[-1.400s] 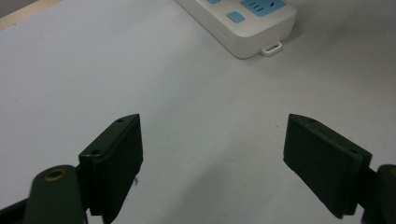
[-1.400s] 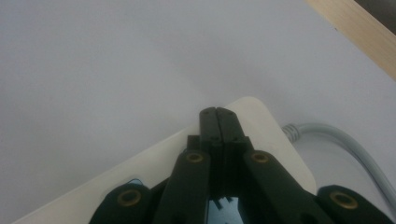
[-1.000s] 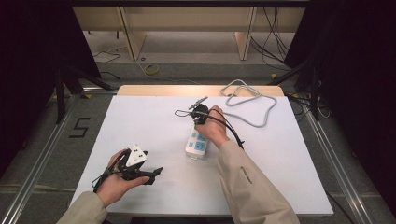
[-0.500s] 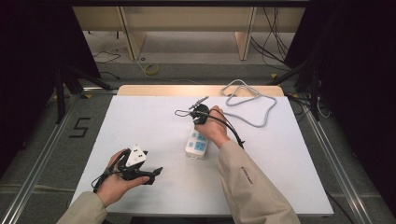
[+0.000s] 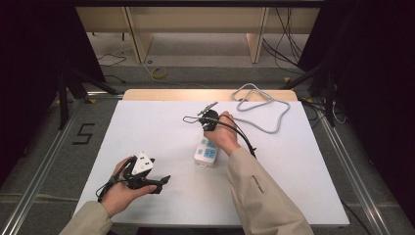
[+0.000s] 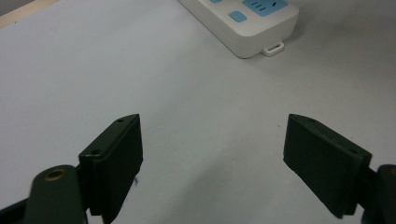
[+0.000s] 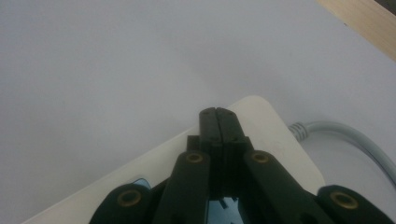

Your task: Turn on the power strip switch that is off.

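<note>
A white power strip (image 5: 205,152) with blue sockets lies near the middle of the white table (image 5: 303,166). Its grey cable (image 5: 274,128) loops away to the back right. My right gripper (image 5: 209,128) is held over the strip's far end. In the right gripper view its jaws are pressed together (image 7: 218,113) with nothing between them, just above the strip's rounded corner (image 7: 261,116), and the cable (image 7: 341,135) leaves at the right. My left gripper (image 5: 163,183) rests low at the front left, open. In its own view the jaws (image 6: 212,126) stand wide apart, facing the strip's near end (image 6: 252,28).
A bare wooden edge (image 5: 161,94) runs along the table's back. Metal rails (image 5: 44,161) flank both sides, and a "5" mark (image 5: 83,133) is on the floor at the left. Cables (image 5: 159,73) lie on the floor behind.
</note>
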`<state>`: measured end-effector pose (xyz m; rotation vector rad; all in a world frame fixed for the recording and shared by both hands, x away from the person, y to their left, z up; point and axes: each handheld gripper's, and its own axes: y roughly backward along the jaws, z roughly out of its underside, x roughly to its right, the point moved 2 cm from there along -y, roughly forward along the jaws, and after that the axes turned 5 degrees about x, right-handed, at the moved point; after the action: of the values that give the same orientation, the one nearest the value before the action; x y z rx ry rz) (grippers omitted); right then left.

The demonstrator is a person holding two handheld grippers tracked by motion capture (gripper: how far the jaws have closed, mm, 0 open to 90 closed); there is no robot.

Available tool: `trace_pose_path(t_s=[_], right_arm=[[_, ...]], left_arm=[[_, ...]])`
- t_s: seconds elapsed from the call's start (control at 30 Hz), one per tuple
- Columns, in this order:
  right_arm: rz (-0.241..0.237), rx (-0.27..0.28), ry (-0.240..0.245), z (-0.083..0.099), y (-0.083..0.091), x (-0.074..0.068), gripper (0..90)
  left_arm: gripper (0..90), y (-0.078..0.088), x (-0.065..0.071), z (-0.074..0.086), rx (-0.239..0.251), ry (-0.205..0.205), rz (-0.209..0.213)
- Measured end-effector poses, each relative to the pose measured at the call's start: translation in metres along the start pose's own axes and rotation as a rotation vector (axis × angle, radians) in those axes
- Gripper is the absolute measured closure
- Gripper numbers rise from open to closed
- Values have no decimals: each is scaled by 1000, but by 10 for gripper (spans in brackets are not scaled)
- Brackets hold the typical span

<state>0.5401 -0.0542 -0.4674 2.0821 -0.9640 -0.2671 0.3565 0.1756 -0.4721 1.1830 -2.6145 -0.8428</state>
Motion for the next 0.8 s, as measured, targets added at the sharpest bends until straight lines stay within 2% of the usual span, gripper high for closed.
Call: trace_pose_path(t_s=[0.13, 0.2, 0.27, 0.3, 0.8], right_arm=[[1, 7, 13, 1, 2, 3, 900], [-14, 5, -8, 3, 4, 4, 900], [-24, 18, -4, 6, 5, 6, 900], [-31, 35, -19, 8, 7, 8, 900], [-22, 98, -57, 24, 34, 23, 829]], left_arm=[[195, 0, 0, 0, 0, 1, 1], [195, 0, 0, 0, -2, -1, 1], [195, 0, 0, 0, 0, -1, 1], [195, 0, 1, 0, 1, 1, 0], [195, -1, 2, 0, -8, -5, -3]])
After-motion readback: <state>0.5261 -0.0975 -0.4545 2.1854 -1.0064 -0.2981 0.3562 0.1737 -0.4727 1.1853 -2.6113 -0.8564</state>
